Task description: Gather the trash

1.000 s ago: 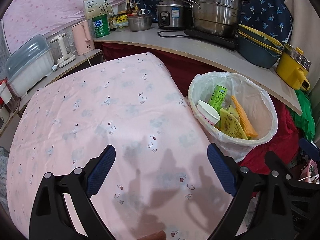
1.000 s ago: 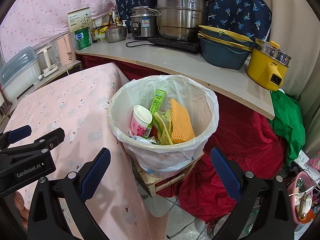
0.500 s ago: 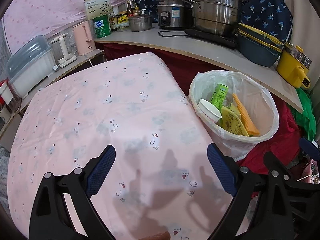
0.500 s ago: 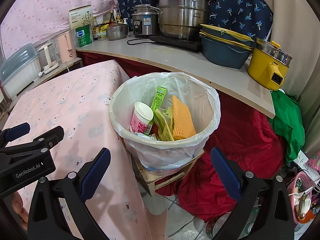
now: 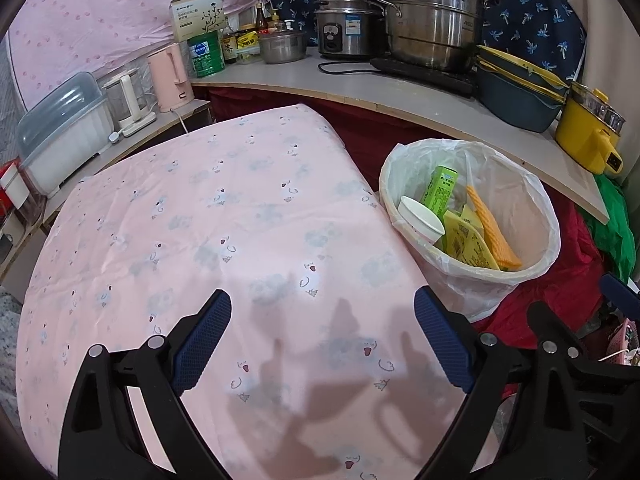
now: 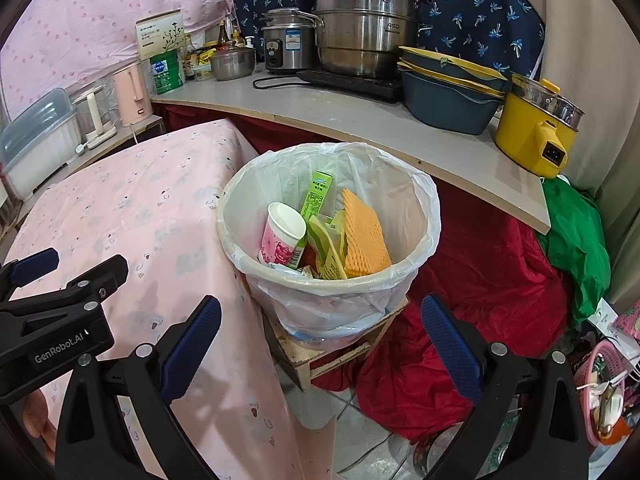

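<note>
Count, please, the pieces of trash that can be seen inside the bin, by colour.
In the lined trash bin, as far as visible:
White and pink paper cup: 1
Green carton: 1
Orange sponge: 1
Yellow-green packets: 2, possibly more beneath
Total: 5 visible

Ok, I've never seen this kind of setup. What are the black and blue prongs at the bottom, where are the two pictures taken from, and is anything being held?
There is no robot: a person holds a hand-held gripper in each hand, each with a fisheye camera looking along its two fingers. The left view shows the left hand-held gripper over a table covered by a pink cloth. The right view shows the right hand-held gripper facing a bin lined with a white bag, on a small wooden stand beside the table. In the bin are a paper cup, a green carton, yellow packets and an orange sponge. Both grippers are open and hold nothing.
</note>
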A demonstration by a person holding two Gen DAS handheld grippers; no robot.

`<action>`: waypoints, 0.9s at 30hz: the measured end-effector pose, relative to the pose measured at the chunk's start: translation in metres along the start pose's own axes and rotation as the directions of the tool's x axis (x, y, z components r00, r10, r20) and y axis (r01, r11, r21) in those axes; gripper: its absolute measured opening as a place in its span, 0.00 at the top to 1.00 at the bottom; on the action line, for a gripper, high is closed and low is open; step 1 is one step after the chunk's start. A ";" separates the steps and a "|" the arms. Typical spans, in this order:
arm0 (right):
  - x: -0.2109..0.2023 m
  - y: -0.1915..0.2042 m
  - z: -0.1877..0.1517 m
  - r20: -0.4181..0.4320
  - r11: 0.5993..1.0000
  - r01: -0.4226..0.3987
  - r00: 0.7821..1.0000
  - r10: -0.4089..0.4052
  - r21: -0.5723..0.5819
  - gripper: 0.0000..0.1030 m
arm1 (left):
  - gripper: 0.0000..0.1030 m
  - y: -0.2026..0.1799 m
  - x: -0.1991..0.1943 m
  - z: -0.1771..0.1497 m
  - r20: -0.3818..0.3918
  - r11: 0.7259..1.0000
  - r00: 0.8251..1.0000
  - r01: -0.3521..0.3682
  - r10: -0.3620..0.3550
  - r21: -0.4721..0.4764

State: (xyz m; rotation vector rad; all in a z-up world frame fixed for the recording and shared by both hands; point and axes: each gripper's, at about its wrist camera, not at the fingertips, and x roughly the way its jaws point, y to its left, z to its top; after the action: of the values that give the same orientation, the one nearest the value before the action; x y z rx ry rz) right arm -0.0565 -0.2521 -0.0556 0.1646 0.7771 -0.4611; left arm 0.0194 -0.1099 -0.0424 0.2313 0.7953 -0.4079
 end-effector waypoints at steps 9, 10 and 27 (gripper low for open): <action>0.001 -0.002 -0.001 -0.001 1.000 0.000 1.000 0.000 0.002 0.06 | 0.14 -0.001 0.000 -0.001 0.000 1.000 1.000 -0.002 0.002 0.003; 0.001 -0.001 -0.001 -0.001 1.000 0.000 1.000 0.000 0.003 0.06 | 0.14 -0.001 0.000 -0.001 -0.001 1.000 1.000 -0.002 0.002 0.003; -0.001 -0.004 -0.003 0.001 1.000 0.002 1.000 -0.002 0.007 0.06 | 0.14 0.000 -0.001 -0.002 -0.006 1.000 1.000 0.005 -0.005 -0.005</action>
State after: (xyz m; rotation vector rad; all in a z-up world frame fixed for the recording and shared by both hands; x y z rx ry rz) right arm -0.0607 -0.2544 -0.0568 0.1700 0.7747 -0.4654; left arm 0.0171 -0.1091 -0.0430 0.2258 0.8029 -0.4097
